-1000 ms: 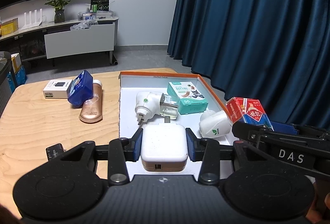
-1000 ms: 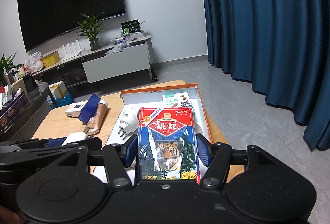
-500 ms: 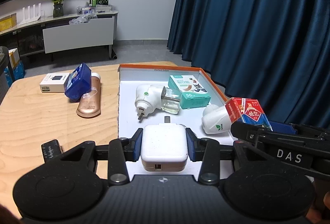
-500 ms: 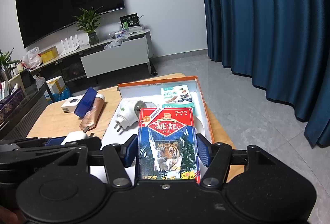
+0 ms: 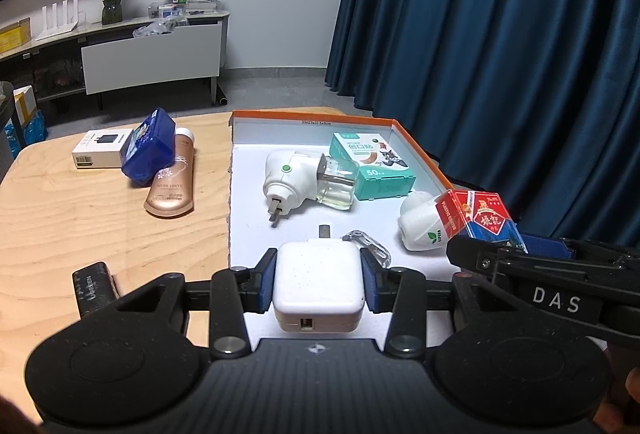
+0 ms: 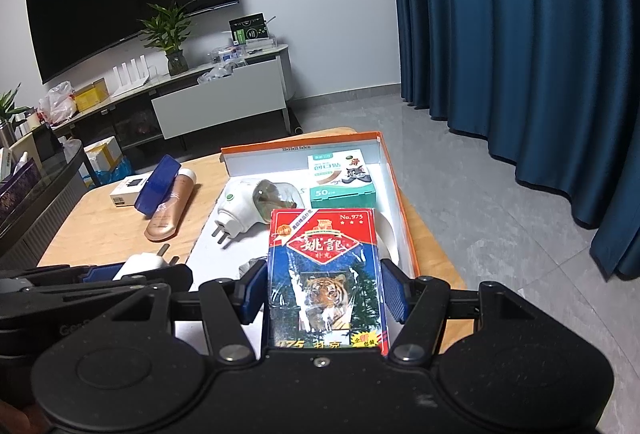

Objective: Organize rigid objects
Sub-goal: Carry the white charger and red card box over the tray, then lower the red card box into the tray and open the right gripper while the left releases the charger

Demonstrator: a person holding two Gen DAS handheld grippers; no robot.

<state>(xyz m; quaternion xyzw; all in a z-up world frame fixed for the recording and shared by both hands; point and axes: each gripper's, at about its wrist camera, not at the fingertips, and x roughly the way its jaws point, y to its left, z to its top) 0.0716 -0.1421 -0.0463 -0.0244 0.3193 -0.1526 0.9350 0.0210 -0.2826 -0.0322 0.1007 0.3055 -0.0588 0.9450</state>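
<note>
My left gripper [image 5: 318,284] is shut on a white charger block [image 5: 318,280], held over the near end of the orange-rimmed white box [image 5: 420,150]. My right gripper [image 6: 324,290] is shut on a red and blue card pack with a tiger [image 6: 326,274], held over the box's near right part; the pack also shows in the left wrist view [image 5: 480,218]. In the box lie a white plug-in vaporiser with a clear bottle [image 5: 296,178], a teal plaster box [image 5: 370,164], a second white vaporiser [image 5: 420,224] and a clear plastic piece [image 5: 370,246].
On the wooden table [image 5: 60,226] left of the box lie a blue case [image 5: 148,146], a bronze tube [image 5: 172,178], a small white carton [image 5: 102,148] and a black item [image 5: 94,284]. Blue curtains hang at the right. A TV cabinet stands behind.
Both grippers have drawn back a little and risen with their loads, so the box contents sit farther ahead. A clear plastic piece now shows beside the charger.
</note>
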